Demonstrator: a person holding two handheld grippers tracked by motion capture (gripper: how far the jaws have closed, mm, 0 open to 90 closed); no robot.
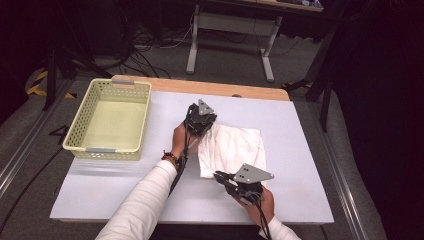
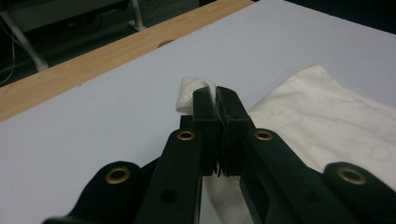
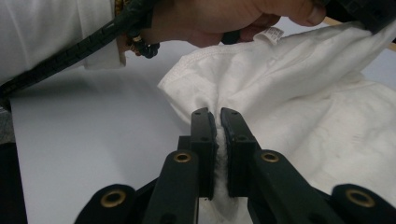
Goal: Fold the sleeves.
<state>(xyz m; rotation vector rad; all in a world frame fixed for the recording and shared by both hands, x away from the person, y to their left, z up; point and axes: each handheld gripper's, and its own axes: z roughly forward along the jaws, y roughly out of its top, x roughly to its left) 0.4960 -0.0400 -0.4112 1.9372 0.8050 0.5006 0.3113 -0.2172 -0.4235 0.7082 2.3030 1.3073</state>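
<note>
Both tongs (image 2: 217,100) (image 3: 218,121) pinch white cloth (image 1: 235,147) on grey tabletop (image 1: 300,150); dark room.

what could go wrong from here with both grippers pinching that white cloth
1. The left gripper holds only a small bunched corner of the white cloth; it may slip out under tension.
2. The right gripper also pinches a thin fold at the edge, so uneven pulling could leave the cloth crooked.
3. The yellow basket sits apart to the left; a carry there risks dragging.
</note>
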